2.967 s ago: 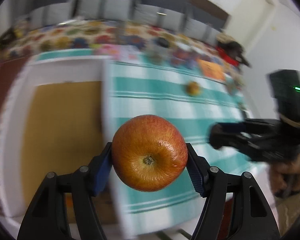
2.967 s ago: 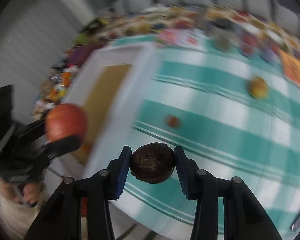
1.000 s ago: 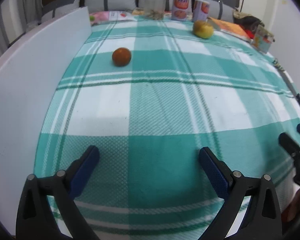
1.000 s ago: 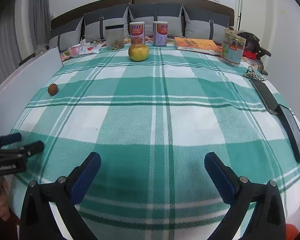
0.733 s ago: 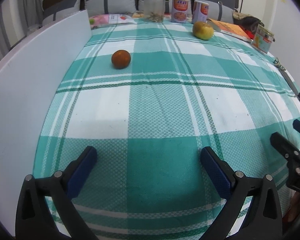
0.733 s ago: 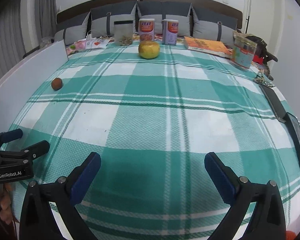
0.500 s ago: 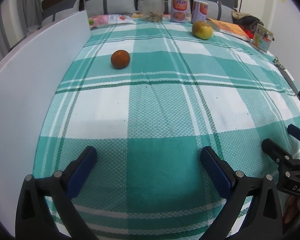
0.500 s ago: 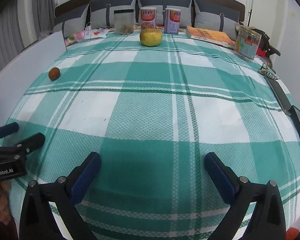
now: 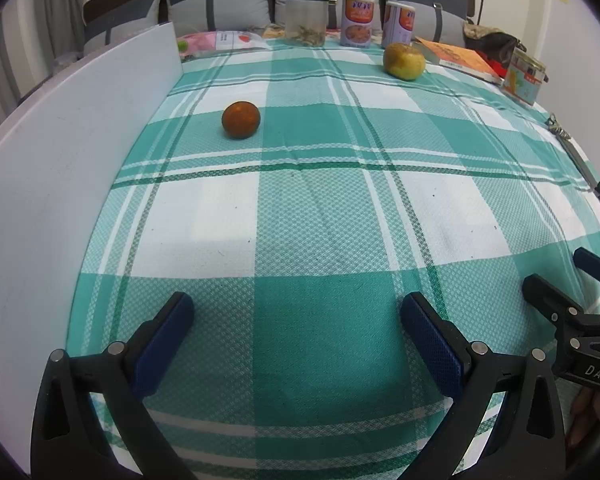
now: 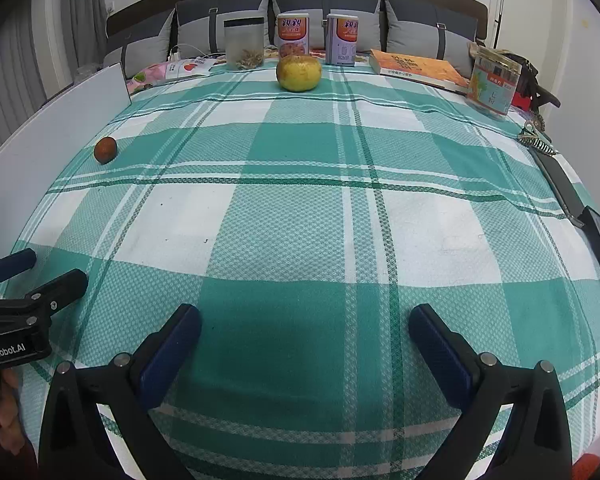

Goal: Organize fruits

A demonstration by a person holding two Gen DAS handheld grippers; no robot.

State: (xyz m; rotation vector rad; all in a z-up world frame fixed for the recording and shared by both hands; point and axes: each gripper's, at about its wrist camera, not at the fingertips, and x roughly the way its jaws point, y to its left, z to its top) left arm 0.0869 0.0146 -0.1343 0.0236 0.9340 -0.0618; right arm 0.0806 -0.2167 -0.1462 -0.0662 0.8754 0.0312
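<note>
Orange fruit (image 9: pixel 240 119) lies on the cloth (image 9: pixel 308 208) ahead and left of the left claw (image 9: pixel 296 332), near the white board (image 9: pixel 60 168); the yellow fruit (image 10: pixel 298 67) lies far ahead of the right claw (image 10: pixel 304 340). Both claws gape, empty. Left is nearer the orange one.

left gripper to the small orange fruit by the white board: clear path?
Probably yes. The left gripper is open and empty, and only bare checked cloth lies between it and the small orange fruit, which sits apart from the white board.
</note>
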